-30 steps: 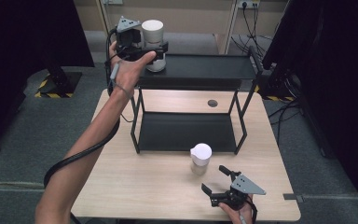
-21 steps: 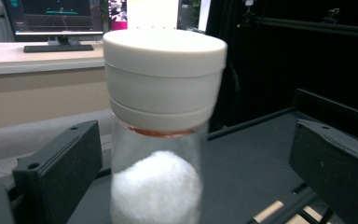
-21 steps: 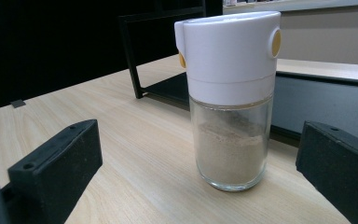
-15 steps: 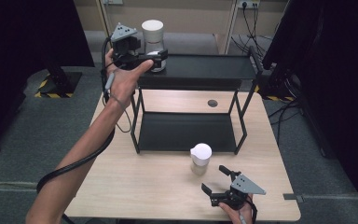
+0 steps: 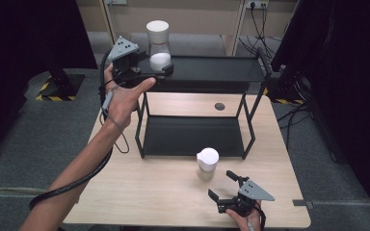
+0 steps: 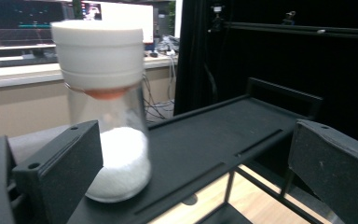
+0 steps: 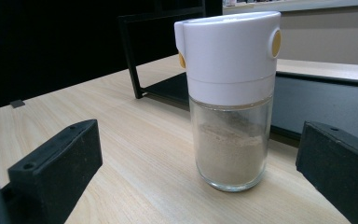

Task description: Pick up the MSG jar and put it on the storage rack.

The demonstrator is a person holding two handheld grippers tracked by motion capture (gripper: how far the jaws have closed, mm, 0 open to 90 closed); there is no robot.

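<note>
Left gripper (image 5: 161,71) up at the rack's top shelf (image 5: 212,70), jaws wide apart beside the white-filled jar (image 5: 158,45). Right gripper (image 5: 224,185) spread open, facing the shaker (image 5: 207,163) on the table (image 5: 139,192).

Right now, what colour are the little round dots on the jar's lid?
Yellow, on the jar's white lid. The right gripper view shows the dots best.

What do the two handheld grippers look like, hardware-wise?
Both match: the left gripper and right gripper are black, each with two blocky black jaws with small holes in their tips, and a grey three-cornered plate on top dotted with small holes. A thick black cable trails from the left one along the person's bare, sleeveless forearm.
</note>
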